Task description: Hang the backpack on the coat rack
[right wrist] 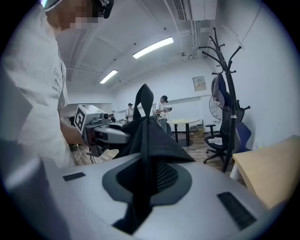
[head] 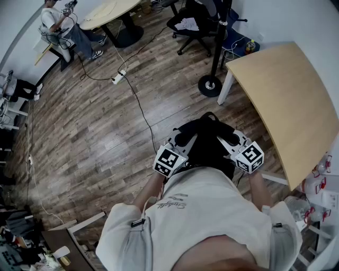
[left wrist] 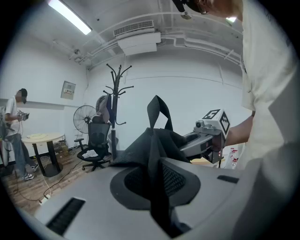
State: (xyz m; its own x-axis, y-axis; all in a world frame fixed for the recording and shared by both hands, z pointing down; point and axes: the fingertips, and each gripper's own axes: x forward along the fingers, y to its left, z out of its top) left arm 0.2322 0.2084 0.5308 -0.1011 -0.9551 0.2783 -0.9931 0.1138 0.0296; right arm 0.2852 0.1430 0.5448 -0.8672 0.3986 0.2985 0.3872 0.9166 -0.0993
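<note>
A black backpack [head: 206,138] hangs in front of me between both grippers, its top loop [left wrist: 158,110] standing upright. My left gripper [head: 183,140] is shut on a fold of the backpack's fabric [left wrist: 157,180], which runs down between its jaws. My right gripper [head: 225,140] is shut on another fold [right wrist: 147,176] from the other side. Each gripper shows in the other's view: the right one [left wrist: 206,138] and the left one [right wrist: 101,130]. The black coat rack [head: 210,83] stands ahead on the floor, its curved hooks [left wrist: 118,77] up high [right wrist: 220,51], with a garment hanging on it.
A light wooden table [head: 288,100] lies close on the right, next to the rack's base. A black office chair [head: 193,24] stands behind the rack. Further off are a round table [head: 108,13], a seated person [head: 63,29], a floor fan [left wrist: 84,118] and a cable with a power strip [head: 119,78].
</note>
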